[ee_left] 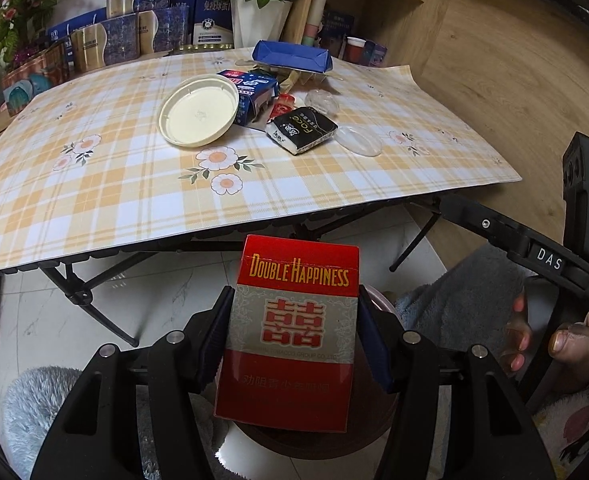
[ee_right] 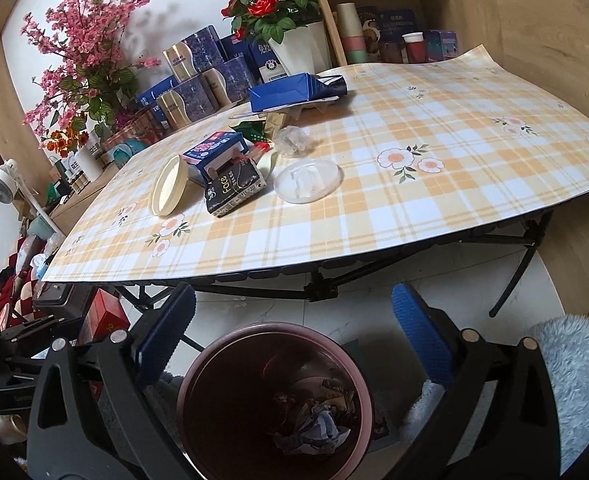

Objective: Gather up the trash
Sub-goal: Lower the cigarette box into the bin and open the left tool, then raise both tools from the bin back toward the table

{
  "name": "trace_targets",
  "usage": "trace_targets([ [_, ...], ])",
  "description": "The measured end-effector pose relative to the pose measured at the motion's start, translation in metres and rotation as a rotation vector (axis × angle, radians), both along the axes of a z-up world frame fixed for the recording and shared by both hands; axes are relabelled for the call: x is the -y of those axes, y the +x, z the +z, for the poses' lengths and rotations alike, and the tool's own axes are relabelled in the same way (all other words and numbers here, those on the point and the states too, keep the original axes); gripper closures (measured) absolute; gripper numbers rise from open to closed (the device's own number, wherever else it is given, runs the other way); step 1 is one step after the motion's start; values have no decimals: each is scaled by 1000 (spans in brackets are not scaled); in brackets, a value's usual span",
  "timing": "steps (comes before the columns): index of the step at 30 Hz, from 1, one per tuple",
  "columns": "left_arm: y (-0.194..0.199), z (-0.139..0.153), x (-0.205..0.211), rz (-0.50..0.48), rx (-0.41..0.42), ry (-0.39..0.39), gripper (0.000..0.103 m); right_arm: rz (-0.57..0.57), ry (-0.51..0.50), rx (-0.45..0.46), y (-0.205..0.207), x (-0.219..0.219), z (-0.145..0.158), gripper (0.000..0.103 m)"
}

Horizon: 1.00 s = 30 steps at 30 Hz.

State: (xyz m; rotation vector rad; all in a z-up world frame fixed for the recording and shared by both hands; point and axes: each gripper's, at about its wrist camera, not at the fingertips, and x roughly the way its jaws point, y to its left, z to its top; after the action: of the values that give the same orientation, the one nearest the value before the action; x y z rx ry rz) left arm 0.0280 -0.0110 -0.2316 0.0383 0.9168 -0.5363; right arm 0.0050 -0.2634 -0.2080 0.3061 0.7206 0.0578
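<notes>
Over the bin (ee_right: 274, 392), left hand-held gripper (ee_left: 294, 344) clamps red cigarette pack (ee_left: 290, 332).

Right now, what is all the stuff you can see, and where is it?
cigarette pack: one, red and grey, between the left jaws, above the bin
bin: one, pinkish rim, dark inside, on the floor below the table edge, crumpled trash in it
table: one, yellow and white checked cover with flowers
lid: one, cream, round, on the table
tissue pack: one, black and white, beside the lid
clear lid: one, see-through, right of the tissue pack
blue carton: one, far end of the table
rose pot: one, white, red roses, behind the table
left gripper: shut on the pack
right gripper: open, empty, over the bin
</notes>
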Motion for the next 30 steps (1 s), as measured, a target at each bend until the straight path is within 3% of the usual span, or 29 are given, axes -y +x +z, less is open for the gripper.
trace_targets([
  [5,1,1,-1,2,-1,-12,44,5,-4,-3,0,-2,0,6],
  [8,0,3,-3,14,6,-24,34,4,-4,-5,0,-2,-1,6],
  [20,5,10,-26,145,35,-72,11,63,-8,-5,1,-10,-2,6],
  [30,9,12,-42,217,31,-115,6,51,-73,-2,2,-19,1,6],
])
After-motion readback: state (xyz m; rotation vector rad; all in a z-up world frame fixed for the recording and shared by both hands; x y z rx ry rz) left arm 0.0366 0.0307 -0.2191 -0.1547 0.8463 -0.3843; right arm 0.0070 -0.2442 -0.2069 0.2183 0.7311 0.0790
